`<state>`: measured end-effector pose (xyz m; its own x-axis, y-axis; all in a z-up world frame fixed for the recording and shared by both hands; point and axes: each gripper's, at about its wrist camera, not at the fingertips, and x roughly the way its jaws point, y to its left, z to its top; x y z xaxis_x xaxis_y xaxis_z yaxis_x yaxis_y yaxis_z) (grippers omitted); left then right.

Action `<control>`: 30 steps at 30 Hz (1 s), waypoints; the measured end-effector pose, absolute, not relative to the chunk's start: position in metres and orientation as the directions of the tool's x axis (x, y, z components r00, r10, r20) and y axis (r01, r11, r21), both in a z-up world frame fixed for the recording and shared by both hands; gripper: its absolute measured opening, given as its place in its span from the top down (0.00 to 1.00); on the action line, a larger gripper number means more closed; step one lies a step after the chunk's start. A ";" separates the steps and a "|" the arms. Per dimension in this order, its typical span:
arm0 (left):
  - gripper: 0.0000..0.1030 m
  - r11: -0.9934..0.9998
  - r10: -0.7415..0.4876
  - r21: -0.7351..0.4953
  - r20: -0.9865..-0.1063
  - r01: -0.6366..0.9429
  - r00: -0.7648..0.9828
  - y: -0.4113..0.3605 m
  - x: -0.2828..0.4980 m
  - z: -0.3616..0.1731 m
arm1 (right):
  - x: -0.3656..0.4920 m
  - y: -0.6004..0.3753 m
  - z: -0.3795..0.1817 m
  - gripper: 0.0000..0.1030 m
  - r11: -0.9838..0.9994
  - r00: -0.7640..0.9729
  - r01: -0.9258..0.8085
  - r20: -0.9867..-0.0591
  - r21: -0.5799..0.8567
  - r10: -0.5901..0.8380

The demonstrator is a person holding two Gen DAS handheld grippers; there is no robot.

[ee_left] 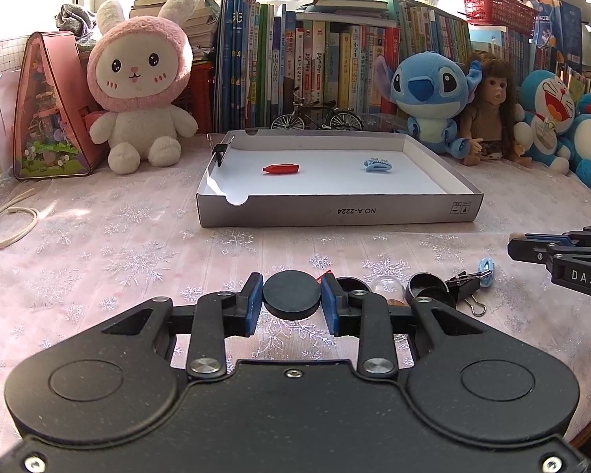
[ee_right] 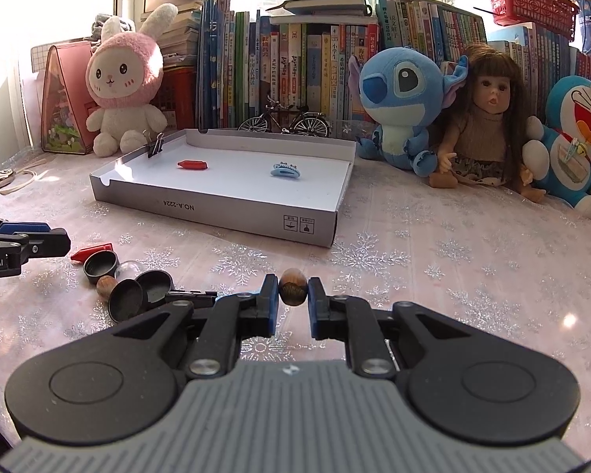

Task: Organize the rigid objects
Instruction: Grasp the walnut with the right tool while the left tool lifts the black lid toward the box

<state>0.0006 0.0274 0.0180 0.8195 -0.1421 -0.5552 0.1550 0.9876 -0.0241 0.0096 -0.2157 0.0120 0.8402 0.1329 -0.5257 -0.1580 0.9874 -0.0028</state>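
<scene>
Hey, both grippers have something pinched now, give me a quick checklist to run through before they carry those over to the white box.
1. Left gripper has its fingers closed on the black disc: ok.
2. Right gripper has its fingers closed on the brown nut: ok.
3. Bare floor left in the white box between the red crayon and the blue hair clip: ok.
4. Tablecloth between the grippers and the box free of obstacles: ok.
5. Both held things lifted off the table: cannot tell.
6. Black binder clip on the box's left wall is out of the drop area: ok.
</scene>
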 end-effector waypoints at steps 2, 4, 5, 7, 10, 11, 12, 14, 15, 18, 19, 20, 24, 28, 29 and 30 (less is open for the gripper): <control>0.71 0.987 -0.145 -0.030 -0.554 0.155 0.820 0.028 0.001 0.019 | 0.010 -0.216 0.013 0.81 0.988 0.842 -0.156 -0.523 0.000 0.132; 0.71 0.987 -0.149 -0.035 -0.554 0.156 0.819 0.028 0.002 0.021 | 0.010 -0.216 0.015 0.81 0.988 0.844 -0.154 -0.520 0.003 0.134; 0.71 0.987 -0.150 -0.037 -0.554 0.156 0.819 0.028 0.002 0.022 | 0.011 -0.216 0.015 0.81 0.988 0.844 -0.154 -0.519 0.005 0.134; 0.71 0.987 -0.155 -0.043 -0.554 0.157 0.818 0.028 0.003 0.023 | 0.011 -0.216 0.016 0.81 0.988 0.845 -0.154 -0.518 0.008 0.135; 0.71 0.986 -0.162 -0.049 -0.554 0.162 0.817 0.027 0.004 0.025 | 0.011 -0.215 0.016 0.81 0.988 0.846 -0.154 -0.515 0.009 0.137; 0.71 0.985 -0.163 -0.049 -0.552 0.163 0.817 0.026 0.004 0.025 | 0.011 -0.215 0.016 0.81 0.988 0.846 -0.156 -0.516 0.009 0.138; 0.71 0.985 -0.164 -0.048 -0.551 0.166 0.818 0.026 0.004 0.026 | 0.011 -0.214 0.016 0.81 0.988 0.846 -0.156 -0.515 0.010 0.139; 0.71 0.985 -0.167 -0.048 -0.549 0.169 0.819 0.024 0.005 0.026 | 0.012 -0.213 0.016 0.81 0.987 0.845 -0.159 -0.516 0.010 0.141; 0.71 0.984 -0.169 -0.050 -0.549 0.170 0.818 0.023 0.005 0.026 | 0.012 -0.213 0.016 0.81 0.987 0.844 -0.159 -0.517 0.010 0.142; 0.71 0.983 -0.175 -0.052 -0.550 0.175 0.817 0.020 0.007 0.026 | 0.012 -0.211 0.016 0.81 0.987 0.844 -0.162 -0.516 0.012 0.144; 0.71 0.983 -0.177 -0.052 -0.550 0.178 0.816 0.020 0.008 0.026 | 0.013 -0.211 0.016 0.81 0.987 0.845 -0.162 -0.515 0.012 0.145; 0.71 0.982 -0.179 -0.052 -0.550 0.180 0.816 0.019 0.008 0.027 | 0.013 -0.210 0.016 0.81 0.986 0.845 -0.163 -0.514 0.012 0.146; 0.71 0.981 -0.185 -0.054 -0.545 0.187 0.818 0.015 0.012 0.028 | 0.016 -0.209 0.017 0.81 0.987 0.851 -0.161 -0.503 0.021 0.150; 0.71 0.979 -0.199 -0.068 -0.539 0.194 0.819 0.010 0.017 0.030 | 0.021 -0.208 0.016 0.81 0.988 0.854 -0.145 -0.498 0.055 0.153; 0.71 0.978 -0.202 -0.066 -0.537 0.198 0.819 0.008 0.018 0.030 | 0.022 -0.207 0.015 0.81 0.988 0.852 -0.146 -0.499 0.059 0.156; 0.71 0.978 -0.203 -0.064 -0.535 0.200 0.820 0.007 0.019 0.031 | 0.023 -0.206 0.015 0.81 0.987 0.851 -0.147 -0.500 0.061 0.158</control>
